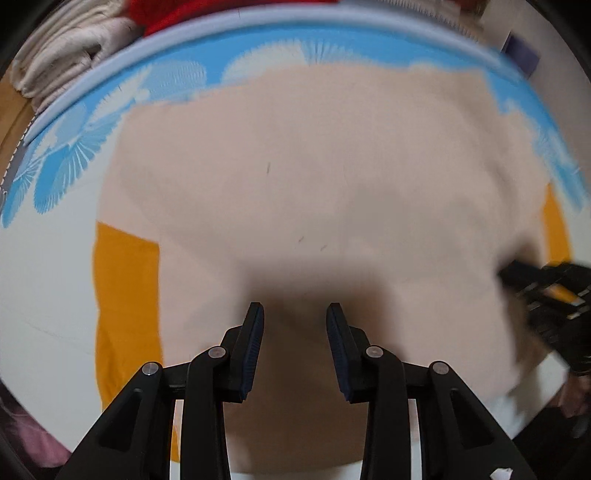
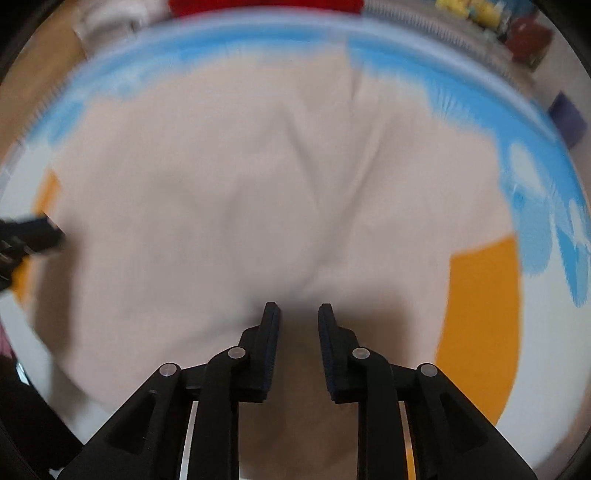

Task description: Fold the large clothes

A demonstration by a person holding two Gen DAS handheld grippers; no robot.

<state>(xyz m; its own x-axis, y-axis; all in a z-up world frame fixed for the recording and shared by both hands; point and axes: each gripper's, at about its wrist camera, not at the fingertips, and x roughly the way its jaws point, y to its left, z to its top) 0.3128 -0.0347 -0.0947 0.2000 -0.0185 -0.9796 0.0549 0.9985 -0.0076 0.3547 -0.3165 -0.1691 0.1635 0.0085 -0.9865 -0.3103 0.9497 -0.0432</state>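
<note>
Pale pink fabric, a large garment, lies spread beneath both tools on a white surface with a blue flower-print border (a mat or cloth over a tabletop, I judge, though blur leaves that open). Left of the left hand-held gripper an orange panel shows past the garment's edge; whether it is print or another cloth I cannot tell. That gripper points down at the garment, its jaws apart with nothing between them. Ahead of it, beyond the border, sit a folded cream cloth and something red, which may be finished pieces.

The right hand-held gripper hangs over the garment's other half, jaws likewise parted and empty, creases running ahead of it; to its right another orange panel shows.

As a judgement: the garment looks laid out and perhaps folded once, since its outline is fairly compact, but no neat final bundle exists. Left to do: take hold of an edge on each side, fold over, smooth, set aside.
</note>
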